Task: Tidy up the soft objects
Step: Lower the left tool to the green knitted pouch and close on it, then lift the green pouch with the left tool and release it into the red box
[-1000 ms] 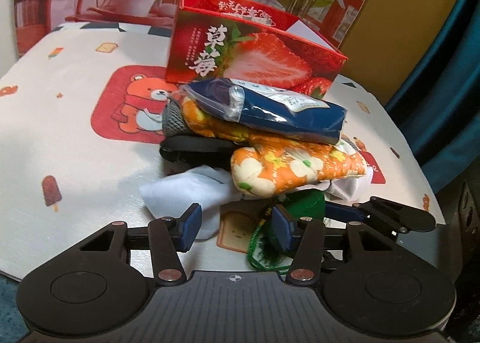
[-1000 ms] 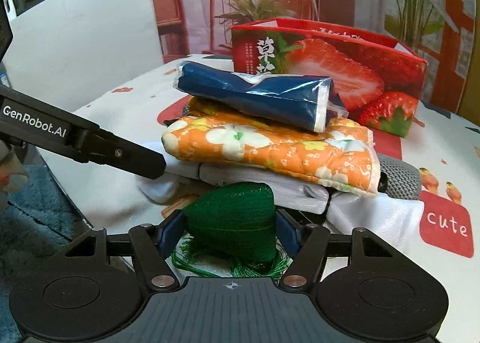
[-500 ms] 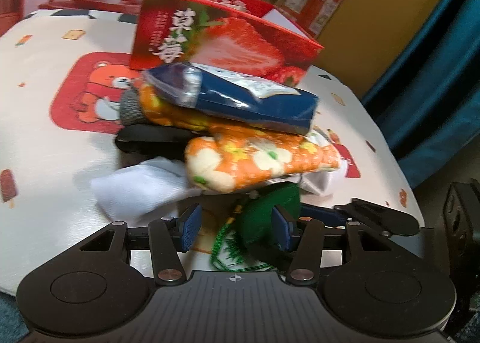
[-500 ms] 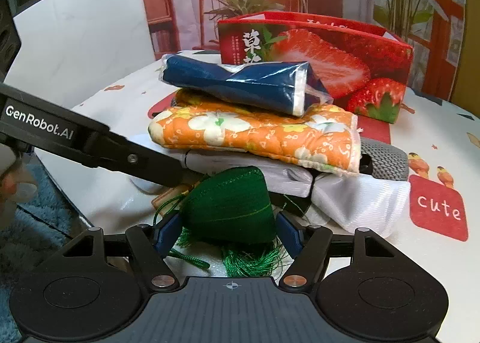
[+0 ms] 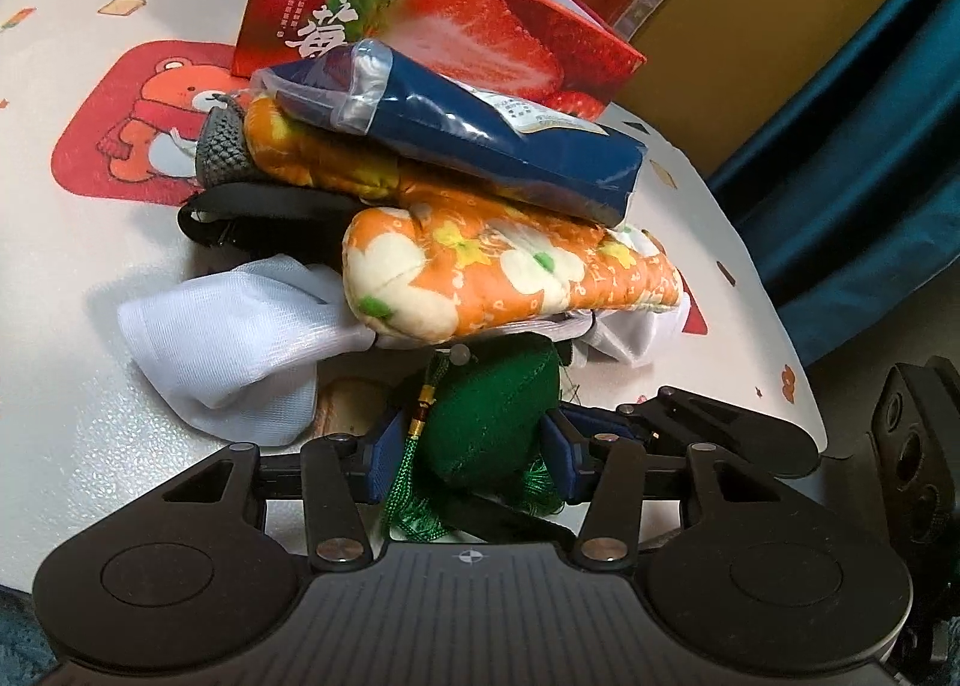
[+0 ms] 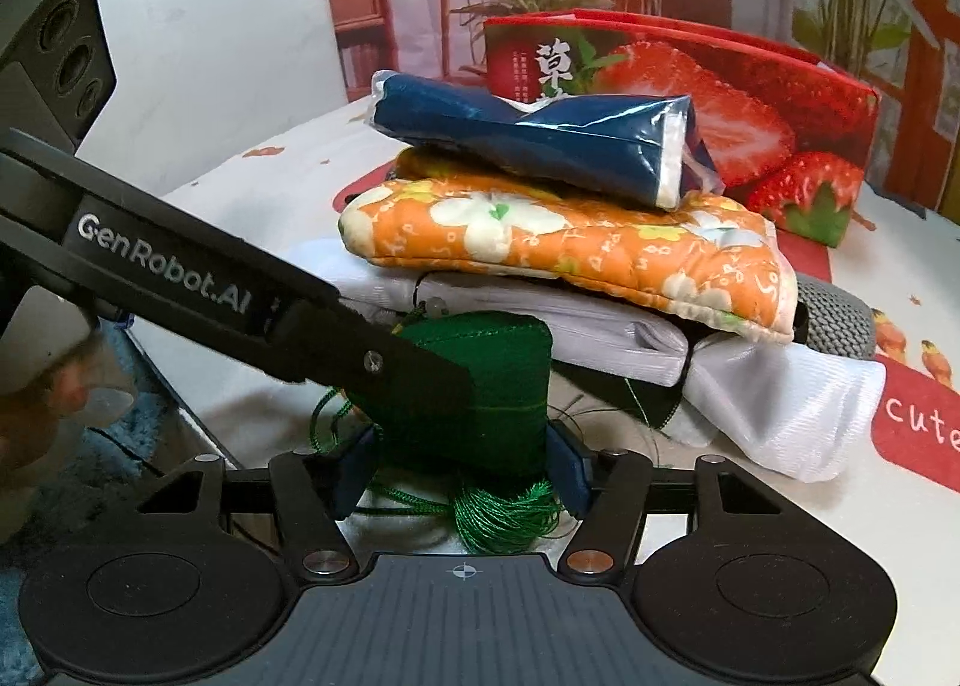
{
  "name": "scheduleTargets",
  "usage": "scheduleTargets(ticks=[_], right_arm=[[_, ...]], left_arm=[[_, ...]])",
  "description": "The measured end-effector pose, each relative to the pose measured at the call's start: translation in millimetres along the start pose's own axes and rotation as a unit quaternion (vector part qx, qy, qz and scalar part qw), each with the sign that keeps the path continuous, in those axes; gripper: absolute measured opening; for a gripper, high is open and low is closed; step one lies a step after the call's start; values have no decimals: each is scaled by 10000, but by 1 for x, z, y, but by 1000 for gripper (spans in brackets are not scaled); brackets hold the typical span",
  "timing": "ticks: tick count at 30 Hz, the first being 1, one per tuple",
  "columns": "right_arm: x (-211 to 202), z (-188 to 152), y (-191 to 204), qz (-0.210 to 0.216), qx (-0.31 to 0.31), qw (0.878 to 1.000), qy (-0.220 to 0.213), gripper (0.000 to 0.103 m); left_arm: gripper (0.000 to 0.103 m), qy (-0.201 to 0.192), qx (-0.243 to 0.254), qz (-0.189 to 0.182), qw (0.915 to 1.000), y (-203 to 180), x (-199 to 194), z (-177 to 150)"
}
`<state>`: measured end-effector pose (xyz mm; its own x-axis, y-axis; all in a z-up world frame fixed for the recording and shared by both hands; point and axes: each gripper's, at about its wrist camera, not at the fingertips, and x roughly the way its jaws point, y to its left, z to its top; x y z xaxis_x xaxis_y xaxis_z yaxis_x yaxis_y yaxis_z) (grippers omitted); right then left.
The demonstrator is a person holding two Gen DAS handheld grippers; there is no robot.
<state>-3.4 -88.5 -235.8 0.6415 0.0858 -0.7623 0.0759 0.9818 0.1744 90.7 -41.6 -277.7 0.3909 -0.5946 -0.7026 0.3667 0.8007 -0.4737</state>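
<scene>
A green stuffed pouch [image 5: 486, 416] with a green tassel [image 6: 504, 518] sits at the near table edge, in front of a pile of soft things. My right gripper [image 6: 459, 464] is shut on the pouch [image 6: 498, 386]. My left gripper [image 5: 471, 449] has come in from the side and its pads touch both sides of the same pouch. The pile holds a navy plastic-wrapped pack [image 5: 480, 128] on top, an orange floral padded mitt [image 5: 498, 278] under it, and white cloth [image 5: 234, 338] at the bottom.
A red strawberry box [image 5: 420, 20] stands open behind the pile. A grey knitted item [image 5: 222, 146] and a black strap [image 5: 258, 212] lie under the mitt. The white table [image 5: 72, 386] has cartoon prints. Its edge drops off near me.
My left gripper has moved right and closed in, so the green pouch now sits between its pads. My right gripper has kept its hold and shifted the pouch slightly.
</scene>
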Motion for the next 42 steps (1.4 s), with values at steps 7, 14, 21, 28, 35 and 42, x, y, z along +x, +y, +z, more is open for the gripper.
scheduleTargets(ticks=[7, 14, 21, 28, 35, 42], right_arm=[[-4, 1, 0, -123, -31, 9998, -169, 59], [-10, 5, 5, -138, -161, 9994, -291, 60], [-40, 19, 8, -176, -188, 9974, -667, 60], [-80, 52, 9, -108, -112, 9926, -1206, 60], [-110, 109, 2, -128, -176, 9842, -1757, 62], [-111, 177, -31, -173, -162, 9777, -2087, 62]], left_arm=[[47, -65, -65, -90, 9999, 3, -1, -1], [46, -170, 206, -153, 9995, -9, -10, 0], [45, -491, 309, -317, 9978, -24, -41, 12], [45, -1016, 436, -462, 9928, -46, -84, 36], [46, -1633, 856, -491, 9816, -77, -122, 77], [47, -2037, 1160, -602, 9703, -94, -131, 134]])
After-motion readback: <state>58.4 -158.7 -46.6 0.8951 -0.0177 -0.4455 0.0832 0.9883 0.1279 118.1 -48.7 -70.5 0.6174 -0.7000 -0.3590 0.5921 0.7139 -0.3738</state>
